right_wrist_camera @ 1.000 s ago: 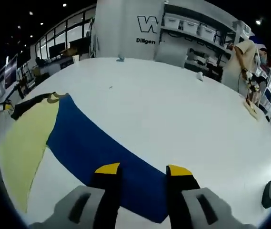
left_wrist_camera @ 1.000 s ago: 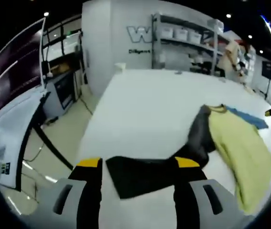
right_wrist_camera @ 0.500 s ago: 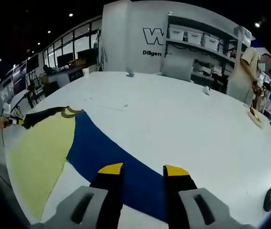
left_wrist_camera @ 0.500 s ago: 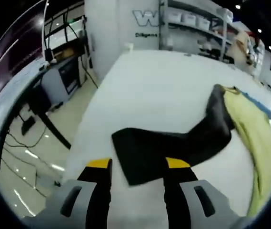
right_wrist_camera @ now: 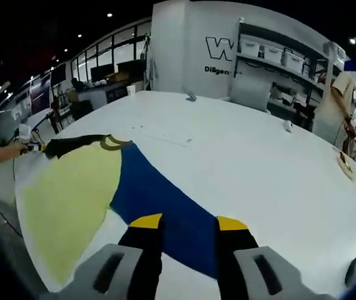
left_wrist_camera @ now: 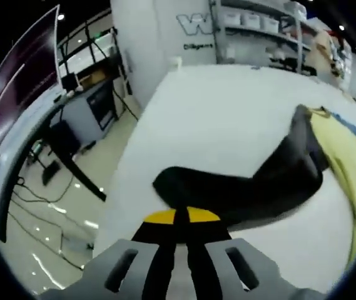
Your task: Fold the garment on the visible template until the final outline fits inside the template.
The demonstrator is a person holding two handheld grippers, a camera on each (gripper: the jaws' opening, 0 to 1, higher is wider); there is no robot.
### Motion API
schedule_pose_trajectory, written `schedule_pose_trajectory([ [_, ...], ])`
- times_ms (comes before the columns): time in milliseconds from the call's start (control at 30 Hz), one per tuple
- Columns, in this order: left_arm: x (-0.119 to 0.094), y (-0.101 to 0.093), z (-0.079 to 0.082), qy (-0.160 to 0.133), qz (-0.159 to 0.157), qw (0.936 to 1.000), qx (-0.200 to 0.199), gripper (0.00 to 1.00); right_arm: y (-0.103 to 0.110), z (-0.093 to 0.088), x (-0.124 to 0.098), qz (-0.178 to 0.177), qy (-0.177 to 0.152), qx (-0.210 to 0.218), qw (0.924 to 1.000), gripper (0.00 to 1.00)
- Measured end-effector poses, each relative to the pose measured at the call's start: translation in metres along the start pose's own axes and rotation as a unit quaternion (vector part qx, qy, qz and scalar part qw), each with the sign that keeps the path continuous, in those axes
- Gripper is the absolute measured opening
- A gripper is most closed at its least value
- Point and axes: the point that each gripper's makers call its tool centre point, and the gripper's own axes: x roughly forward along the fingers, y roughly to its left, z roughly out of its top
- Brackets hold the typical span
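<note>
Folding looks barely begun: garment spread flat, one sleeve pinched.

Left claw (left_wrist_camera: 175, 215) is clenched on the black sleeve (left_wrist_camera: 240, 187) at the surface's (left_wrist_camera: 228, 106) near left edge, pointing low along it. Right claw (right_wrist_camera: 187, 222) hangs released over the blue sleeve (right_wrist_camera: 165, 206). Beyond lies the yellow body (right_wrist_camera: 71, 200), unfolded. I cannot make out a template, so every fold seems left.

A broad white table (right_wrist_camera: 253, 169) carries the garment (right_wrist_camera: 96, 187) — spread flat, its yellow panel beside a blue sleeve, a dark sleeve at the far end. In the left gripper view the dark sleeve (left_wrist_camera: 246, 187) lies near the table's edge — floor below.
</note>
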Motion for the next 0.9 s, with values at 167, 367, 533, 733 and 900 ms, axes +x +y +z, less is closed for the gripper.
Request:
schedule_pose_trajectory([
  [167,0.001,0.002,0.004,0.006,0.018,0.9989,0.042,0.0,0.026,0.004,-0.005,0.023,0.003,-0.032,0.9992,0.28],
  [367,0.028,0.059,0.021,0.063,0.067,0.9824,0.163,0.0,0.063,0.003,-0.007,0.05,0.003,-0.042,0.9979,0.29],
  [533,0.035,0.081,0.031,0.071,0.092,0.9733,0.198,0.01,0.071,-0.01,-0.005,0.053,0.018,-0.035,0.9978,0.3],
  [733,0.026,0.072,0.035,0.069,0.097,0.9757,0.184,0.32,0.08,-0.023,-0.007,0.059,0.026,-0.026,0.9976,0.3],
  [900,0.008,0.019,0.055,0.002,0.01,0.981,0.194,0.6,0.083,-0.027,-0.003,0.059,0.026,-0.018,0.9978,0.34],
])
